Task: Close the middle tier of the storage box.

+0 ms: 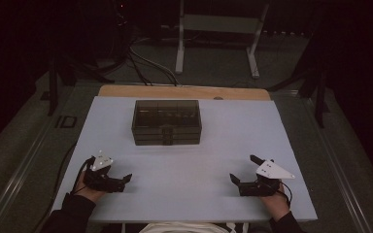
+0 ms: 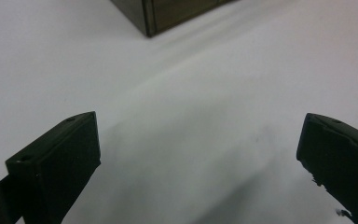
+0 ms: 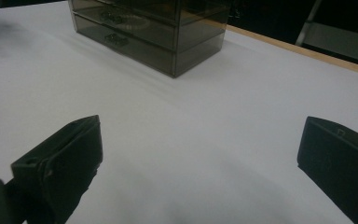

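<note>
The smoked drawer box sits upper centre of the high view, long axis crosswise; left gripper and right gripper, both spread and empty, flank it about equally from below

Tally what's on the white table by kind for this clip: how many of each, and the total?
Smoky translucent drawer box: 1
Hand-held grippers, jaws apart, left hand-held gripper and right hand-held gripper: 2
Total: 3
The drawer box sits on the table toward the far edge; its front shows stacked drawers, both apparently closed.
</note>
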Demonstrator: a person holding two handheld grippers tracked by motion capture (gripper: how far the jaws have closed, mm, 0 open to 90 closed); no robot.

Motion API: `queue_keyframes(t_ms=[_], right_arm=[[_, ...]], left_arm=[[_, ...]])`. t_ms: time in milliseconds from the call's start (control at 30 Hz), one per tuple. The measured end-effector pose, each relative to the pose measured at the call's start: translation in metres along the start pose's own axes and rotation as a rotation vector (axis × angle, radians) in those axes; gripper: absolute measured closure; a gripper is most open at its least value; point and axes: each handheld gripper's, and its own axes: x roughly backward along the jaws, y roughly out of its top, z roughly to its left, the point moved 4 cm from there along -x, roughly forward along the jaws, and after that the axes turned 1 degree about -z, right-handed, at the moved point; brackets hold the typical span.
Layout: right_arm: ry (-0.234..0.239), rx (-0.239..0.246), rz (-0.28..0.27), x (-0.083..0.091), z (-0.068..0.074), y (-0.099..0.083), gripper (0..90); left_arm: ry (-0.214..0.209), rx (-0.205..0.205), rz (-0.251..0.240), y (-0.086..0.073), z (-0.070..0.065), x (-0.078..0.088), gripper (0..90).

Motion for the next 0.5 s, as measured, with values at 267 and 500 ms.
queue_keyframes(t_ms=[267, 500], right_arm=[[0.003, 0.003, 0.001, 0.0, 0.0, 0.0, 0.0], [0.007, 0.004, 0.004, -0.001, 0.001, 0.0, 0.0]], left_arm=[[0.045, -0.005, -0.01, -0.001, 0.009, -0.006, 0.9], [0.03, 0.0, -0.022, 0.0, 0.009, -0.007, 0.9]])
